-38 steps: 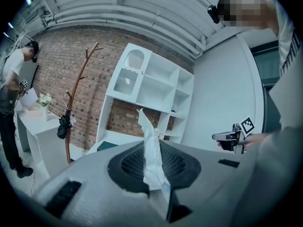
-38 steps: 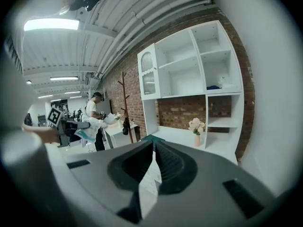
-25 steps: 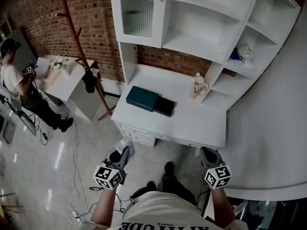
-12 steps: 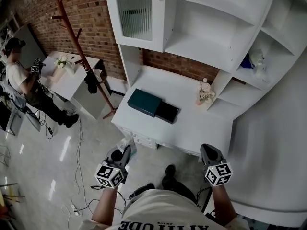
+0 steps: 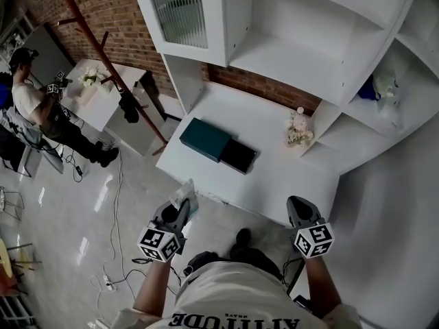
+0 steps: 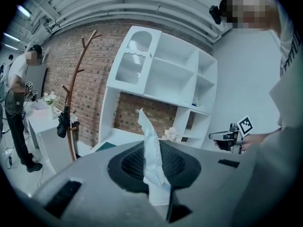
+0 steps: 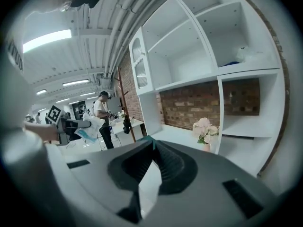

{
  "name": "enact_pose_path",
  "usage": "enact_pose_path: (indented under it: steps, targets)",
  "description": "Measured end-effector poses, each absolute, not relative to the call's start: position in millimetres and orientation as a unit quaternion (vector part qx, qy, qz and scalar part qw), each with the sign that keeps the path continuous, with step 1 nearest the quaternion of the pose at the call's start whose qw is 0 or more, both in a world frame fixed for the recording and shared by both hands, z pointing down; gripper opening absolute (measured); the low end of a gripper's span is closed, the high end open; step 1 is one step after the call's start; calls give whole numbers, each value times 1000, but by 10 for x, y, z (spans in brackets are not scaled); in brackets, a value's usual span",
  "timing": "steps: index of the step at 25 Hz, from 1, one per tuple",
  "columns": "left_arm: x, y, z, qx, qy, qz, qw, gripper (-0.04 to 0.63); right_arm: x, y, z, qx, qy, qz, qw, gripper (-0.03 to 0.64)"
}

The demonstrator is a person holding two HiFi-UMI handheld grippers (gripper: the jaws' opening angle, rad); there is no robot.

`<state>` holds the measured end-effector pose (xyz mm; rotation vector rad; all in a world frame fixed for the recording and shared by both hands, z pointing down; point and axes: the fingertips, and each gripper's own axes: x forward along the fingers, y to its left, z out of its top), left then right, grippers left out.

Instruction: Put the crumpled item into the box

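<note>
My left gripper (image 5: 178, 212) is shut on a crumpled white item (image 5: 184, 197), held over the floor just short of the white desk's (image 5: 274, 177) front left edge. In the left gripper view the crumpled item (image 6: 152, 160) stands up from between the jaws. A teal box (image 5: 204, 139) lies on the desk with a black part (image 5: 239, 156) next to it. My right gripper (image 5: 297, 210) hovers at the desk's front right edge, and in its own view the right gripper (image 7: 152, 143) has its jaws together with nothing held.
A small vase of flowers (image 5: 298, 129) stands at the desk's back right. White shelving (image 5: 295, 53) rises behind the desk. A wooden coat rack (image 5: 103, 60), a second table with a seated person (image 5: 34, 108) and floor cables (image 5: 116, 204) lie to the left.
The desk and box have come nearer and lower in the head view. Both grippers sit slightly closer to the desk edge. The left gripper keeps its hold on the crumpled item.
</note>
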<state>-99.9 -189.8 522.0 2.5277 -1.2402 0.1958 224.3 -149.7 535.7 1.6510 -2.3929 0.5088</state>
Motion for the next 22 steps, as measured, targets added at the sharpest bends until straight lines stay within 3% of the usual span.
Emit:
enact_pose_path:
  steps: [22]
  targets:
    - [-212, -2715, 5502, 904, -382, 174, 86, 69, 2300, -2016, 5613, 542, -808, 200, 116, 37]
